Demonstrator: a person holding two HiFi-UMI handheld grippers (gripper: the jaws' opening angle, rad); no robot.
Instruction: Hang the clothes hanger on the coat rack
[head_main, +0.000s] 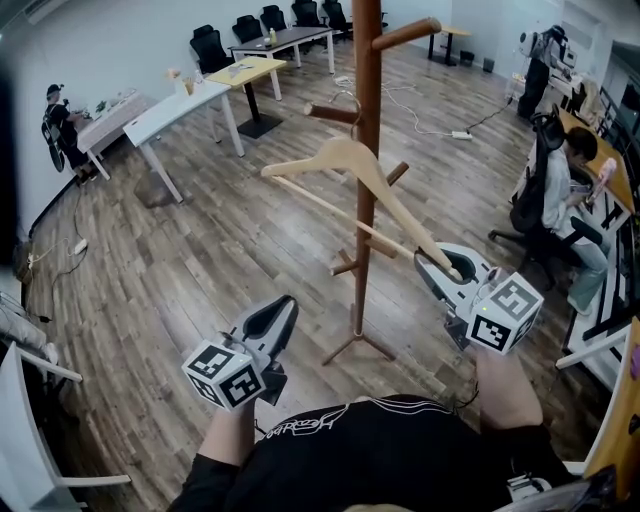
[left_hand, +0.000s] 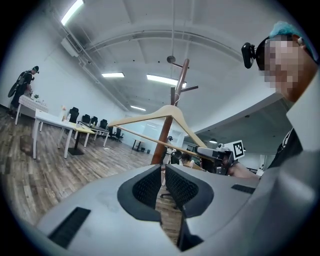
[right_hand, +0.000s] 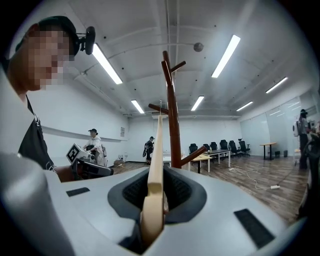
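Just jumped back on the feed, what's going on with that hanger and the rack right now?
A person is working with a gripper in each hand. The right gripper is clamped on one end of the wooden hanger and holds it up against the coat rack. The hanger's hook is up by a side peg, but I cannot tell whether it rests on it. The left gripper hangs lower on the other side, jaws together and empty.

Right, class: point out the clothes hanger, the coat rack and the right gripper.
clothes hanger (head_main: 345, 153): head view, top of its wooden shoulder.
coat rack (head_main: 367, 90): head view, upright pole.
right gripper (head_main: 450, 268): head view, between its fingertips.
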